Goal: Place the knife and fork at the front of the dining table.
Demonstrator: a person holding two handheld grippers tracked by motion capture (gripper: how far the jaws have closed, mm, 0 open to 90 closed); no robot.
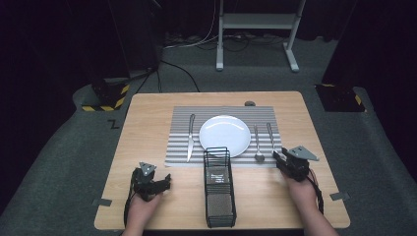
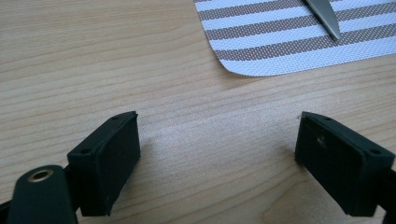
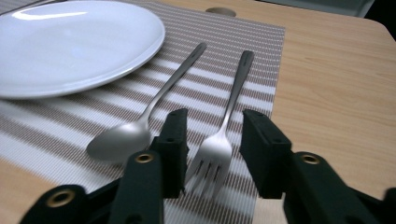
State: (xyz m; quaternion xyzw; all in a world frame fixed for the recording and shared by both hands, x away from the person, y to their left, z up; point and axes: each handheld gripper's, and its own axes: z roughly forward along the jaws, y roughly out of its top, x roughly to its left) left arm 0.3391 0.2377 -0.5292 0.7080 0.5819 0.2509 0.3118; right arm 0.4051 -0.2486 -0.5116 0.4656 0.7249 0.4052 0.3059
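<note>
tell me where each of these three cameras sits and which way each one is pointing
High view: above the person's side, looking forward and down on the table; both hands, left gripper, right gripper.
Left gripper view: on the left gripper, looking along open jaws at bare wood, the placemat corner and knife tip.
Right gripper view: on the right gripper, its jaws flanking the fork; spoon, plate.
Shared: the placemat.

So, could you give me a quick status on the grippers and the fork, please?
Left gripper open, over bare table. Right gripper open, jaws either side of fork, not pressing. Spoon close beside it.
</note>
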